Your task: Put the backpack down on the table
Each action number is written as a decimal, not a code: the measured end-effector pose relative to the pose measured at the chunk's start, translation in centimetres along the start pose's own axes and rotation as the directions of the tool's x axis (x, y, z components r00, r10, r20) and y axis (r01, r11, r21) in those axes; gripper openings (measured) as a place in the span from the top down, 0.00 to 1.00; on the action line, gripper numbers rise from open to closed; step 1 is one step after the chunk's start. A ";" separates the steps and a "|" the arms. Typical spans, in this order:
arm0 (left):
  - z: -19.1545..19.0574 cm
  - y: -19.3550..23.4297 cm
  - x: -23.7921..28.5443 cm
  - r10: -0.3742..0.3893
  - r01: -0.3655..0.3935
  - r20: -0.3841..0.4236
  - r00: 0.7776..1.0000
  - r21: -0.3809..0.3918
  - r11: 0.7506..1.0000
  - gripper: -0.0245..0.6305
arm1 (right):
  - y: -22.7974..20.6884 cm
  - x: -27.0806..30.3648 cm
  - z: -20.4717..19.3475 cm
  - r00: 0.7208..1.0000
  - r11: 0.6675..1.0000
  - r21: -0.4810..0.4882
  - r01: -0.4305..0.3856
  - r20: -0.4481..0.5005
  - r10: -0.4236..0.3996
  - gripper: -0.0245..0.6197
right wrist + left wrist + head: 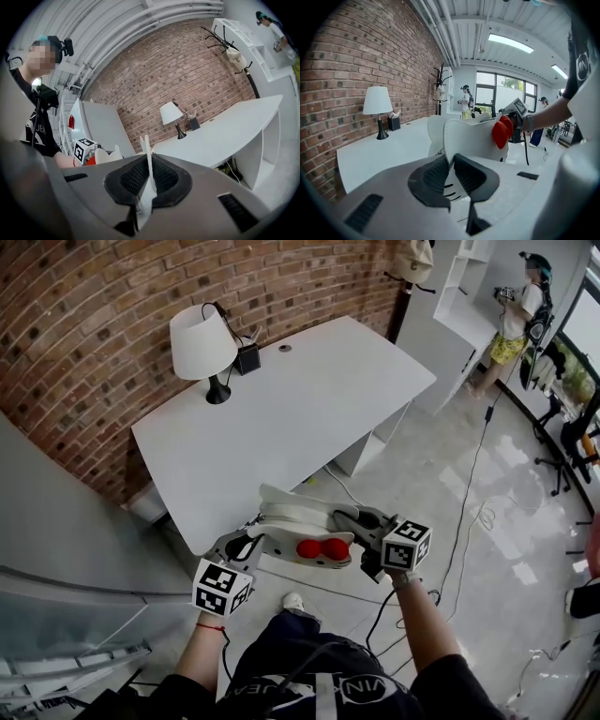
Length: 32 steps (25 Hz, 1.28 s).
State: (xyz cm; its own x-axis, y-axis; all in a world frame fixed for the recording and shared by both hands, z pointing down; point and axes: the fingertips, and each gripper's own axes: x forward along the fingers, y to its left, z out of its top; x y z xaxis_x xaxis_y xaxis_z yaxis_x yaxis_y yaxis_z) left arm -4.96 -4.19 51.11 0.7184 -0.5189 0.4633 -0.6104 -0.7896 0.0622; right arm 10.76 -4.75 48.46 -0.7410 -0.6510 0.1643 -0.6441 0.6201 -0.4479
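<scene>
A white backpack [302, 524] with a red bow [322, 548] hangs in the air just off the near edge of the white table [309, 399]. My left gripper [246, 546] is shut on its left side, and in the left gripper view its pads [436, 176] pinch a white flap of the backpack [476, 138]. My right gripper [364, 524] is shut on the right side. In the right gripper view a thin white strip of the backpack [148, 154] stands clamped in the right gripper [149, 180].
A white lamp [203, 348] and a small black box [247, 358] stand at the table's far left by the brick wall. A grey panel [56, 521] lies to my left. Cables [478, 512] run across the floor on the right. A person [517, 315] stands by the white shelves [459, 292].
</scene>
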 end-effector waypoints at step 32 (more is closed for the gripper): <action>4.9 8.2 4.5 0.021 -0.022 0.071 0.997 0.023 0.999 0.90 | -5.6 7.1 5.9 1.000 1.000 -0.007 -0.023 0.005 0.023 0.94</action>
State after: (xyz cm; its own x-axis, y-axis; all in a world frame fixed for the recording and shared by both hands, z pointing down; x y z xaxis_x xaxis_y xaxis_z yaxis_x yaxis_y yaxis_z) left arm -5.08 -14.57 49.42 0.7275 -0.5571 0.4005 -0.6185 -0.7852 0.0312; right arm 10.25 -15.39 46.95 -0.7549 -0.6386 0.1494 -0.6280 0.6382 -0.4454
